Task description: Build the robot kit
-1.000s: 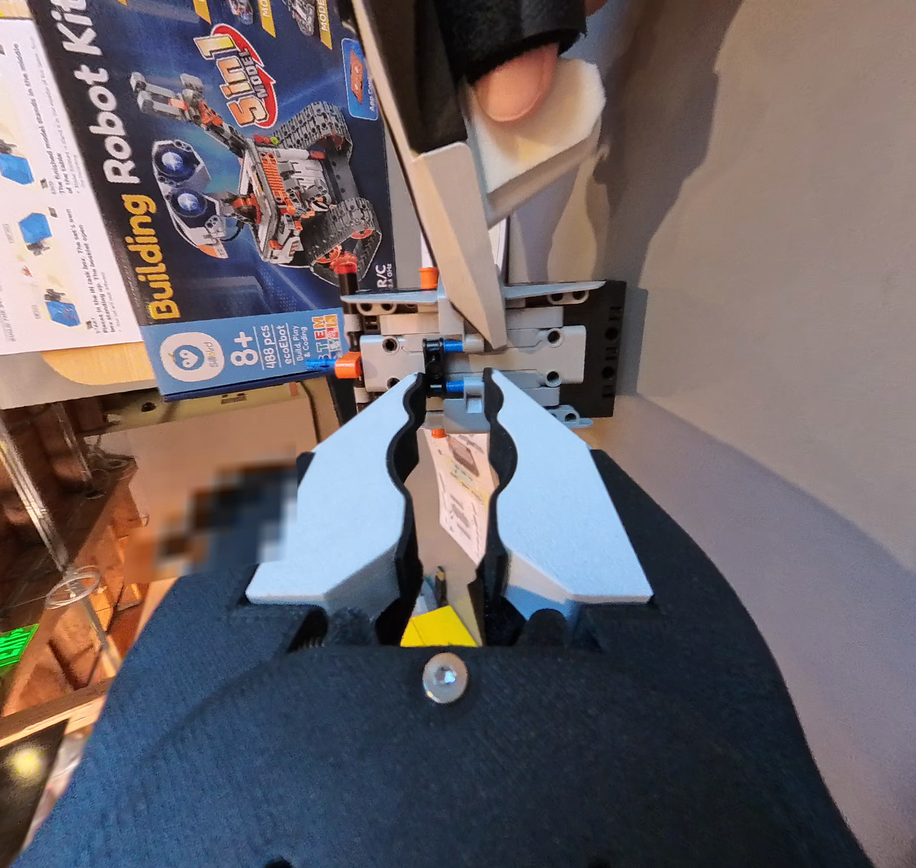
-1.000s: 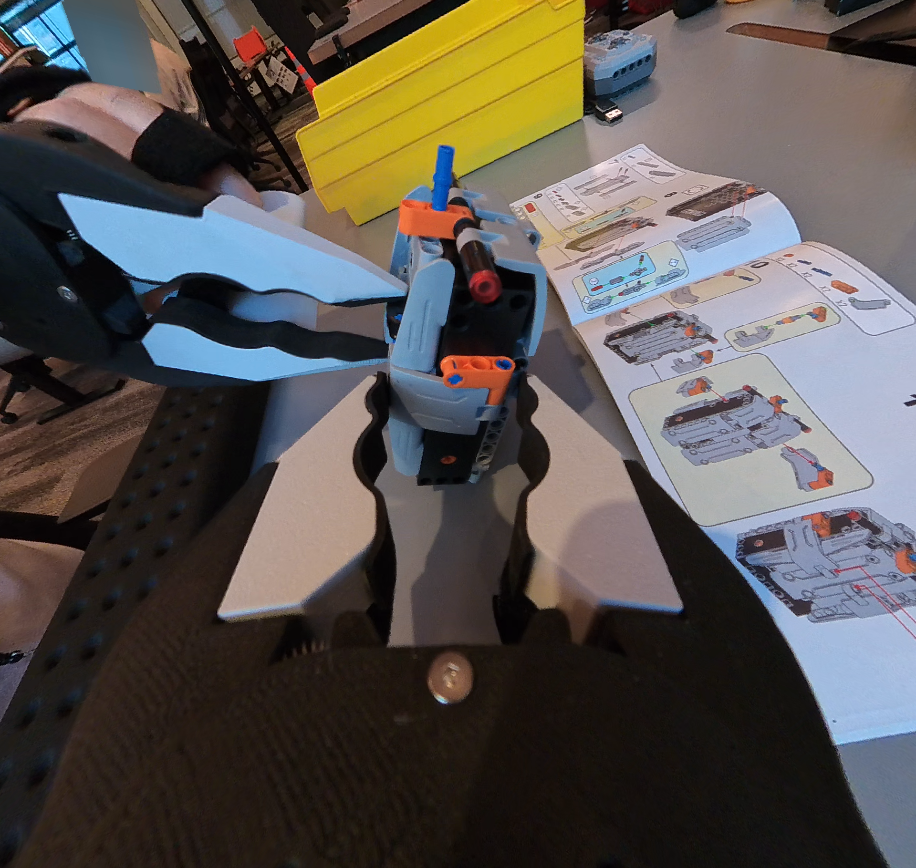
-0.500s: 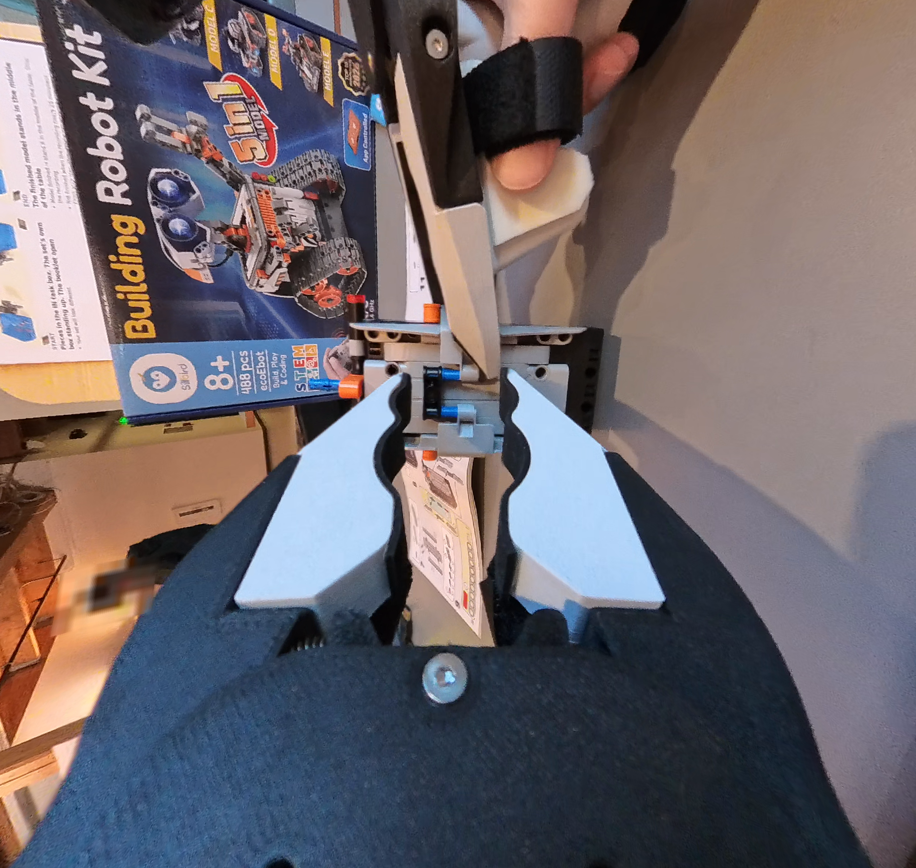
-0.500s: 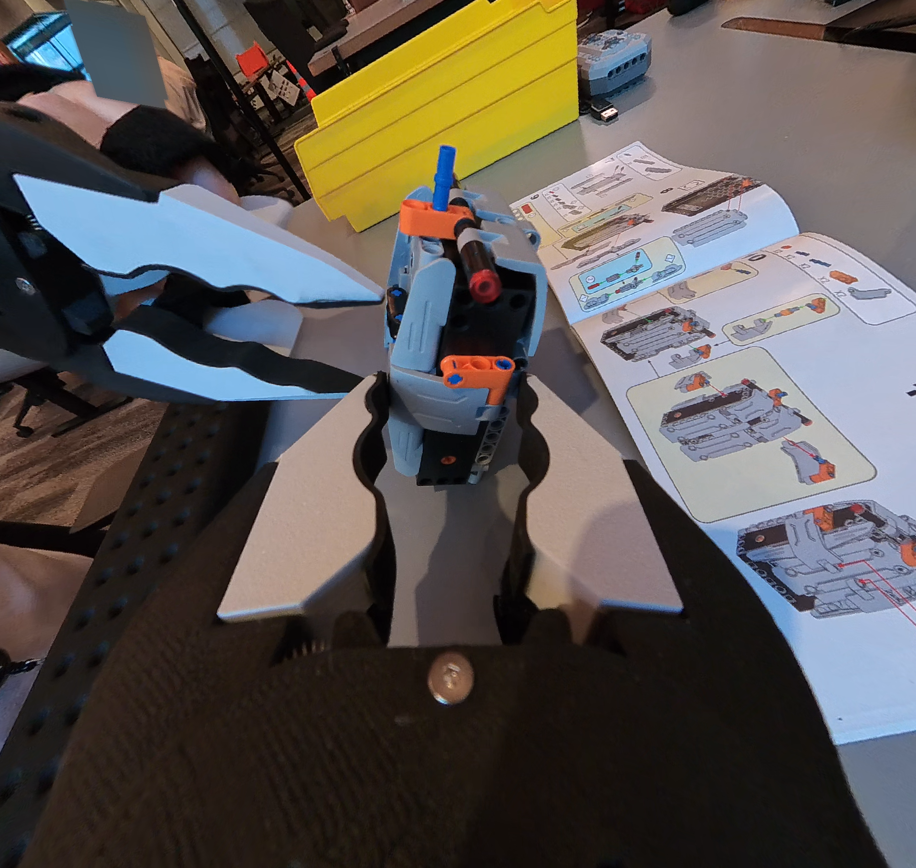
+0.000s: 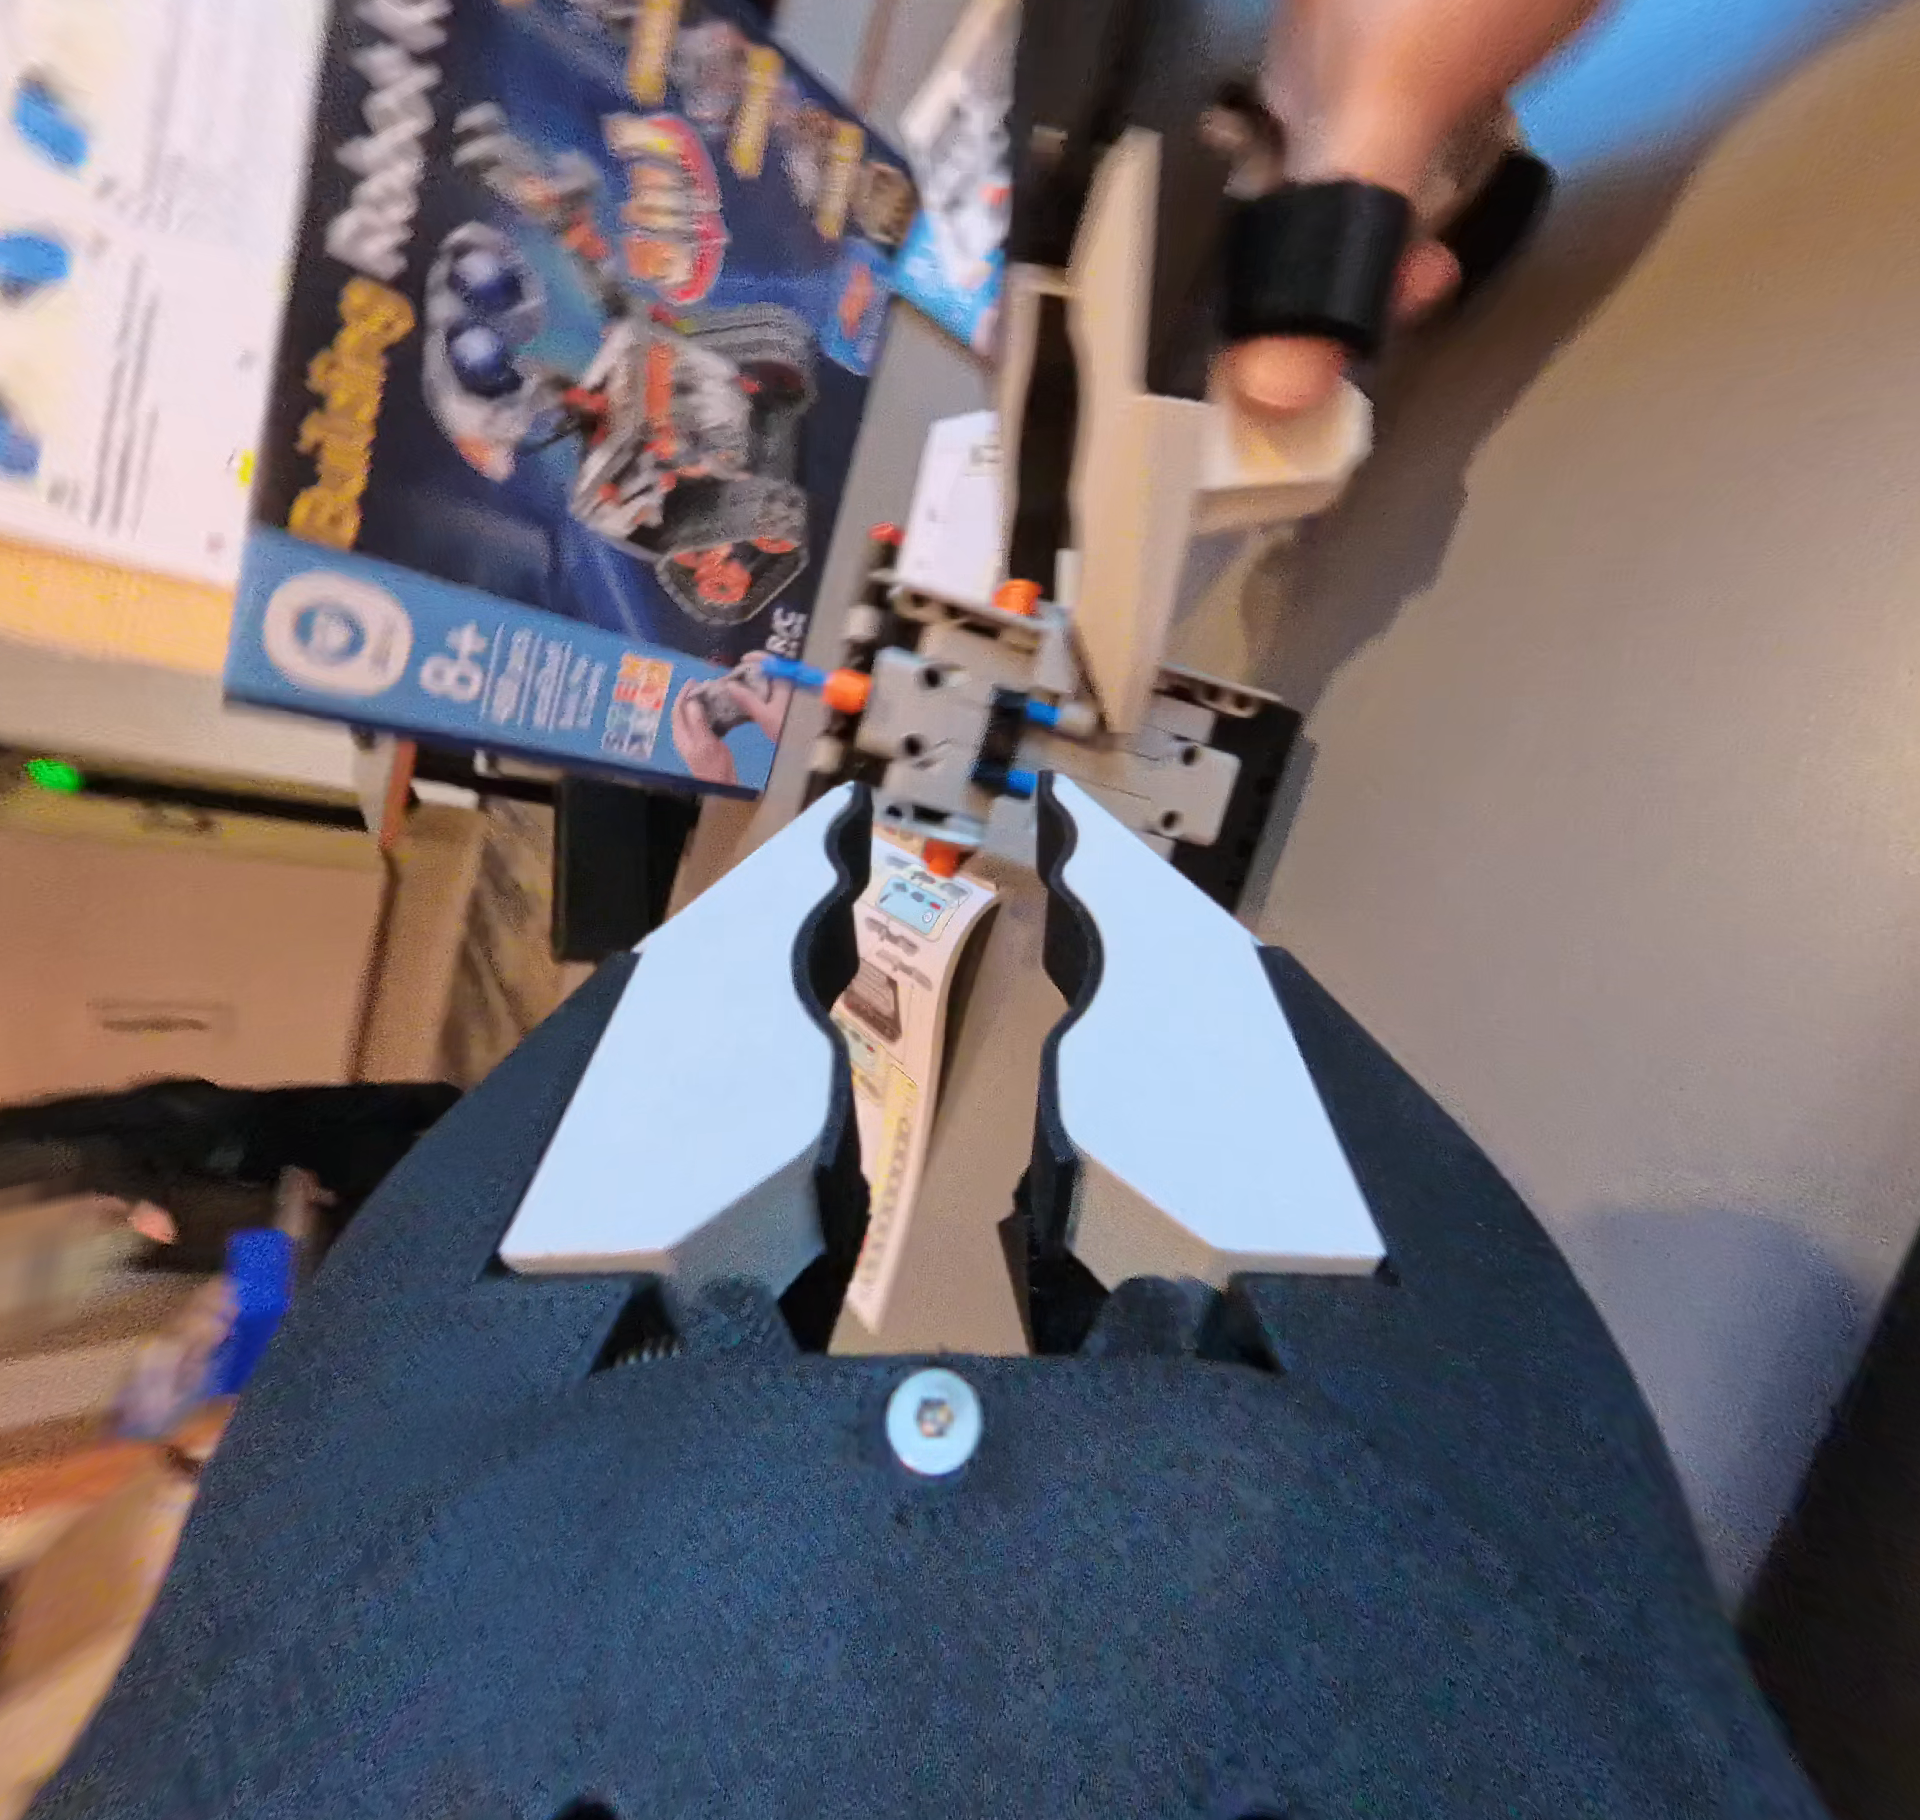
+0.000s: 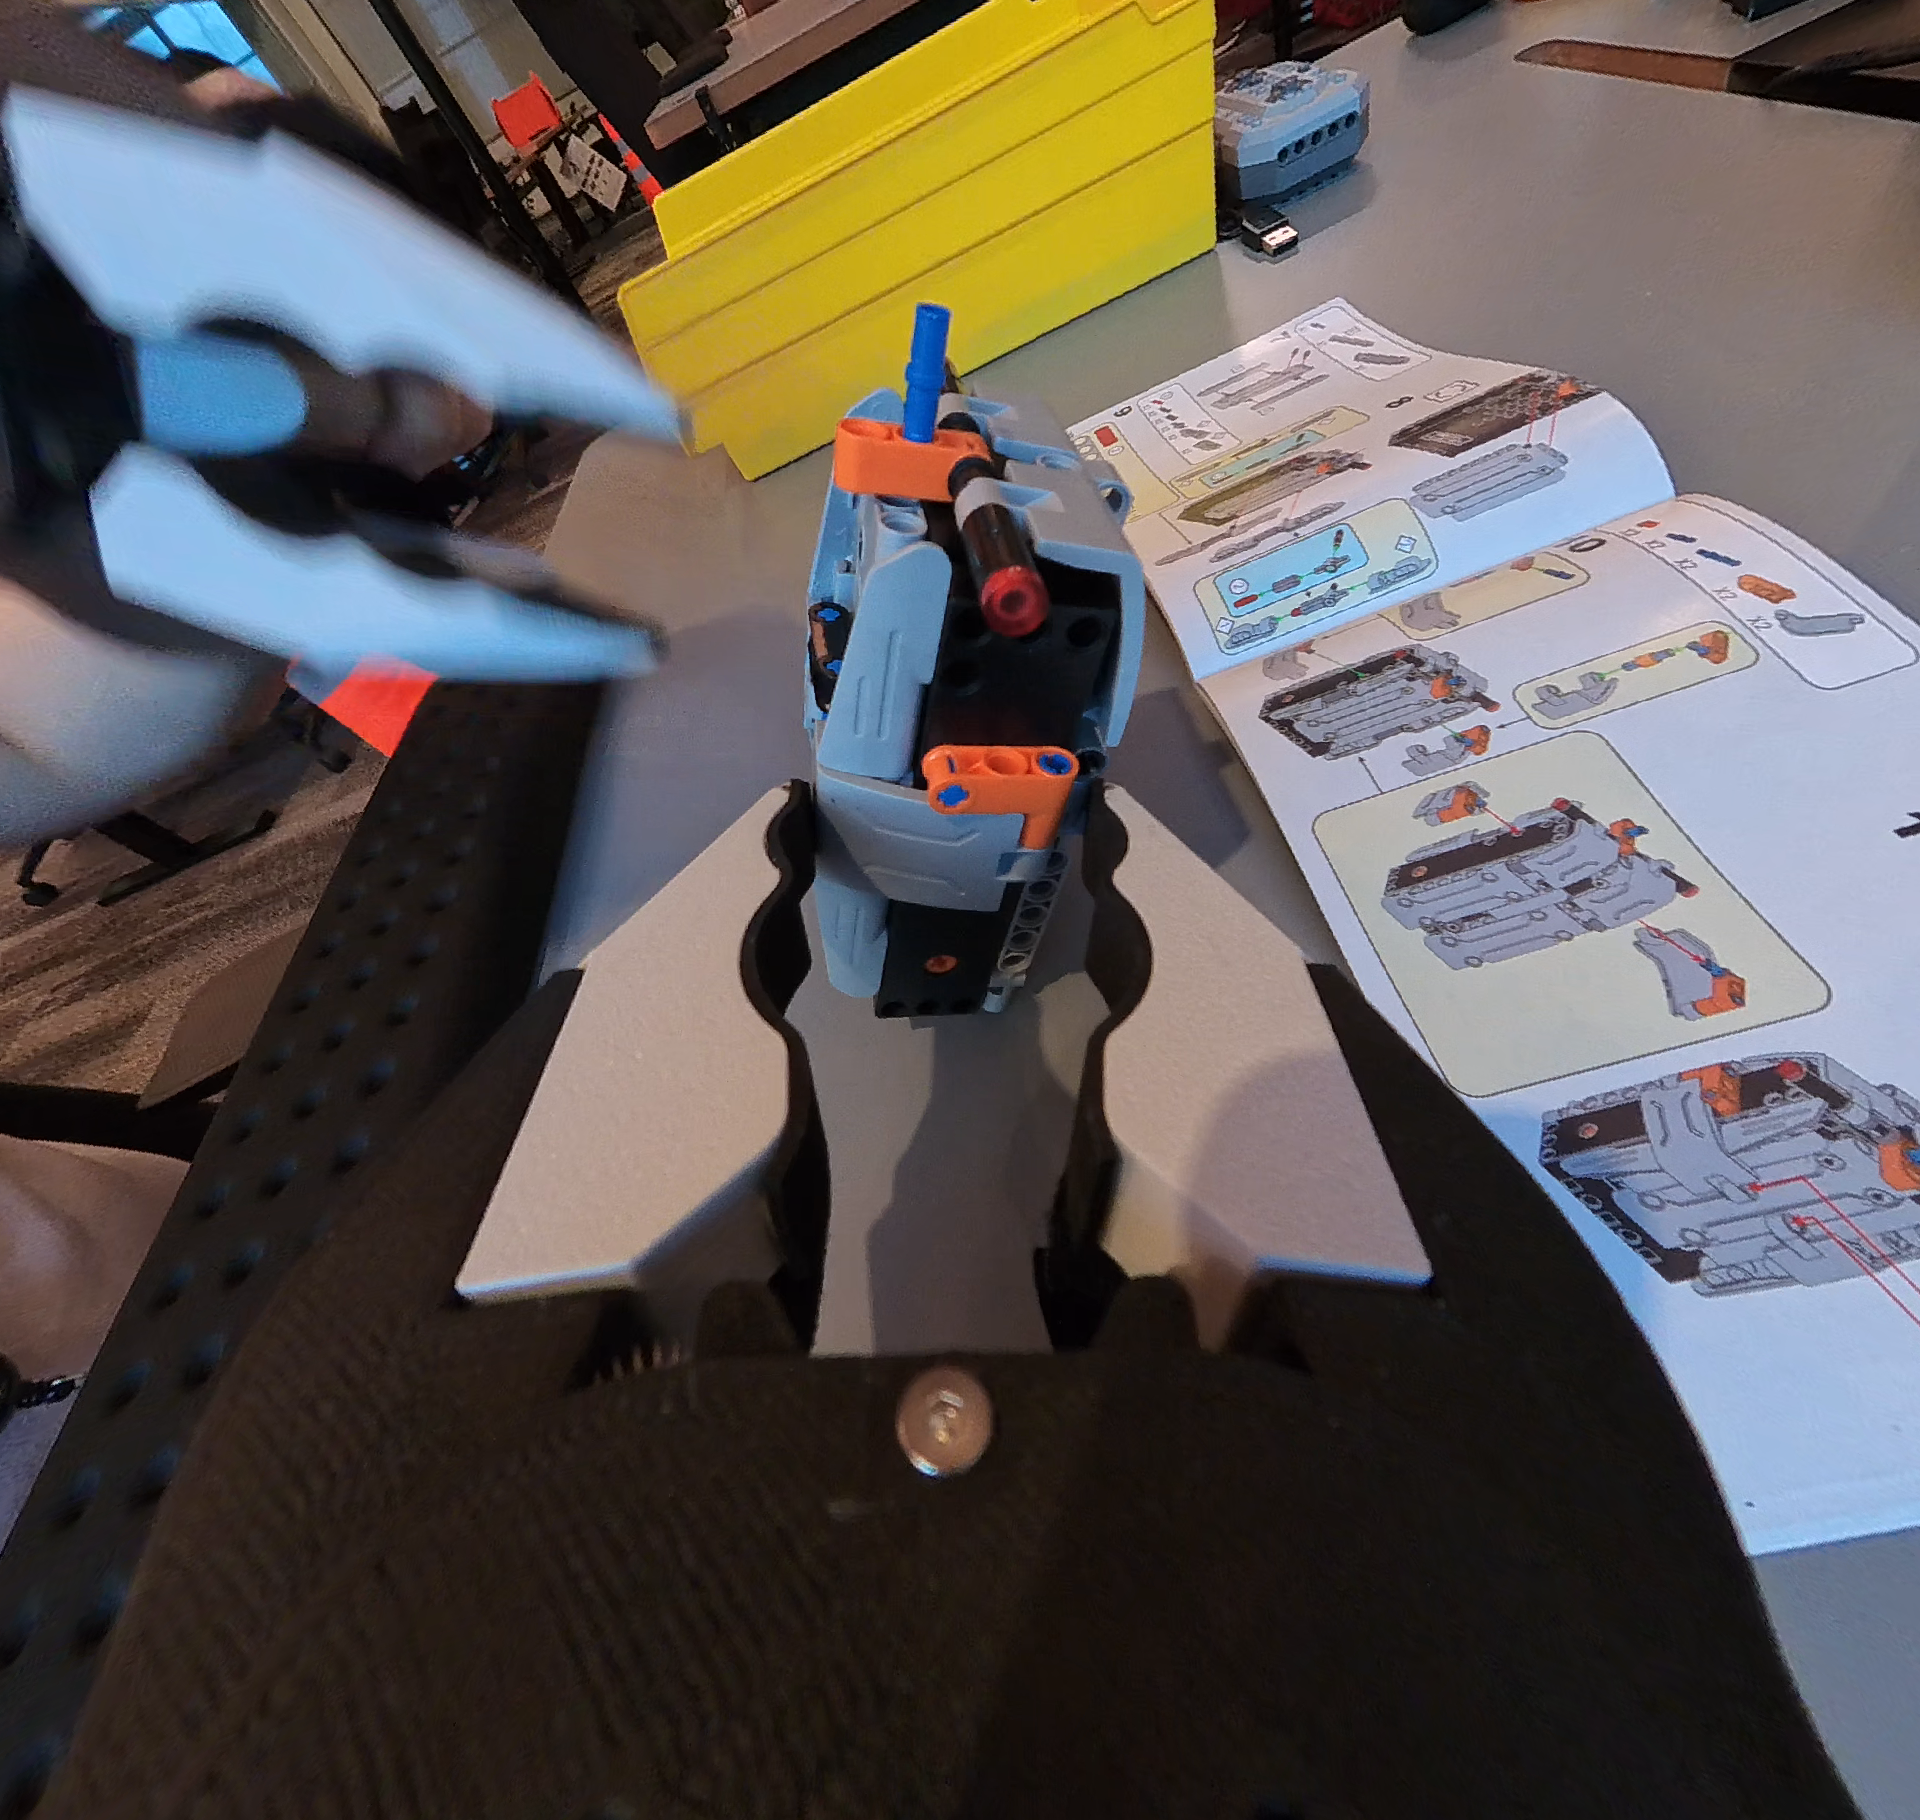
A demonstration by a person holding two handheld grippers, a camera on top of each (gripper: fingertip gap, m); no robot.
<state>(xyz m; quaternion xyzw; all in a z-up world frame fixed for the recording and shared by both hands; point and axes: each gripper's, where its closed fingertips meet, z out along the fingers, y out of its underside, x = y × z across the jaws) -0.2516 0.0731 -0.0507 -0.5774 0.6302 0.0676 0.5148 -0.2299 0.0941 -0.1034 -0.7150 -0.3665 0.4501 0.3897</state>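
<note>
A grey, black and orange brick assembly with a blue pin on top stands upright on the grey table. My right gripper is shut on its lower part. My left gripper hangs open and empty just left of the assembly, with a small gap between them. In the left wrist view, my left gripper is open. The assembly is just beyond its tips, and a finger of the right gripper reaches onto it. That view is blurred.
An open instruction booklet lies right of the assembly. A yellow bin stands behind it, with a grey electronic block farther back. A black perforated plate lies at the left. A blue kit box shows in the left wrist view.
My left gripper opened off the side of the assembly and pulled back a little to the left. The right gripper kept its hold on the assembly and did not move.
</note>
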